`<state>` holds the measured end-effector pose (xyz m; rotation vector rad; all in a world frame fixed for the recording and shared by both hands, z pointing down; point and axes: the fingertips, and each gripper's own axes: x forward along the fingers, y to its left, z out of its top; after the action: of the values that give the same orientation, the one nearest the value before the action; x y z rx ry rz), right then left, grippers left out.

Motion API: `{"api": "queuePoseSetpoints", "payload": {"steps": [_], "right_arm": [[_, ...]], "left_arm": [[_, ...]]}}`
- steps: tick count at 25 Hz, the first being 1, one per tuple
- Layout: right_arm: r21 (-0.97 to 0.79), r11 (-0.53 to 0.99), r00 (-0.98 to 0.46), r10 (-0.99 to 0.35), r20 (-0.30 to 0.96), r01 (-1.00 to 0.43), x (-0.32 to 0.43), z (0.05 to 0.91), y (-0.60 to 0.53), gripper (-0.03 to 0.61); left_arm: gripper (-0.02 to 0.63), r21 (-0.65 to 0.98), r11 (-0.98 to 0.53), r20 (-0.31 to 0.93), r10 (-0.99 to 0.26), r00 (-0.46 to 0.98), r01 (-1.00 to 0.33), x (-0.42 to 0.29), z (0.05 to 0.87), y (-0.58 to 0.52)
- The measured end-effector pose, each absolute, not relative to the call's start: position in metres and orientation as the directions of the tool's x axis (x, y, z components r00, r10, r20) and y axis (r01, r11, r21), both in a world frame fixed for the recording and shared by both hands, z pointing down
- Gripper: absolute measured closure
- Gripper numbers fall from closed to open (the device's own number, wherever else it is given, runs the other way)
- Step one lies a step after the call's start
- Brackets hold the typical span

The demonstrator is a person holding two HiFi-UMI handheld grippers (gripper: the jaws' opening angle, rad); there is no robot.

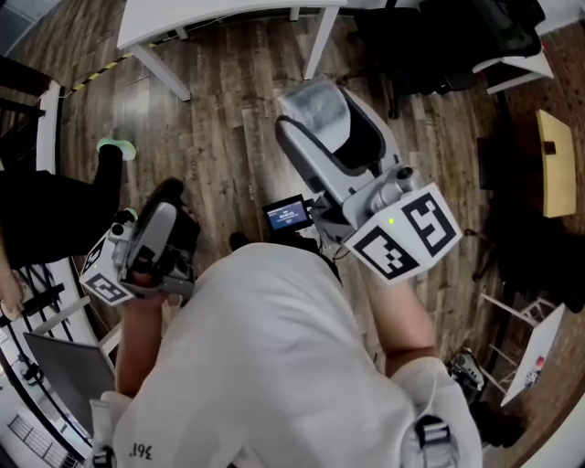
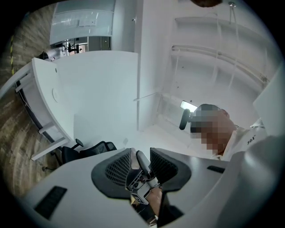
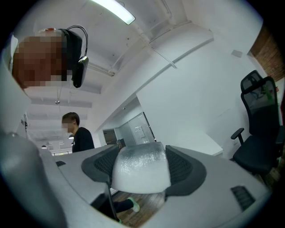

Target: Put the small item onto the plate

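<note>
One frosted lump (image 3: 140,174) between right tongs (image 3: 141,164)

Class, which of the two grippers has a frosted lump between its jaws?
The right gripper: a frosted whitish lump sits between its jaws. The left gripper's jaws show only a narrow gap with no such lump.

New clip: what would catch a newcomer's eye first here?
The right gripper is shut on a frosted, translucent lump, held up in front of the person. The left gripper sits lower at the left, jaws slightly apart. Beyond them lie a wooden floor and a white table; no plate shows.
</note>
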<state>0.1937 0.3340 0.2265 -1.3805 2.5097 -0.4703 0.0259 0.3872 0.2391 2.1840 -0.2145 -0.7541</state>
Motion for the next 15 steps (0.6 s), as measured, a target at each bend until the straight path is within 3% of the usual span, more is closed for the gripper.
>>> {"api": "queuePoseSetpoints", "payload": {"steps": [15], "right_arm": [[-0.391,0.501,-0.533,-0.846,-0.032,-0.772,0.243,0.239,0.306,0.258]], "left_arm": [[0.495,0.742,-0.666,-0.429,-0.383,0.818,0.077,0.085,0.245,0.360]]}}
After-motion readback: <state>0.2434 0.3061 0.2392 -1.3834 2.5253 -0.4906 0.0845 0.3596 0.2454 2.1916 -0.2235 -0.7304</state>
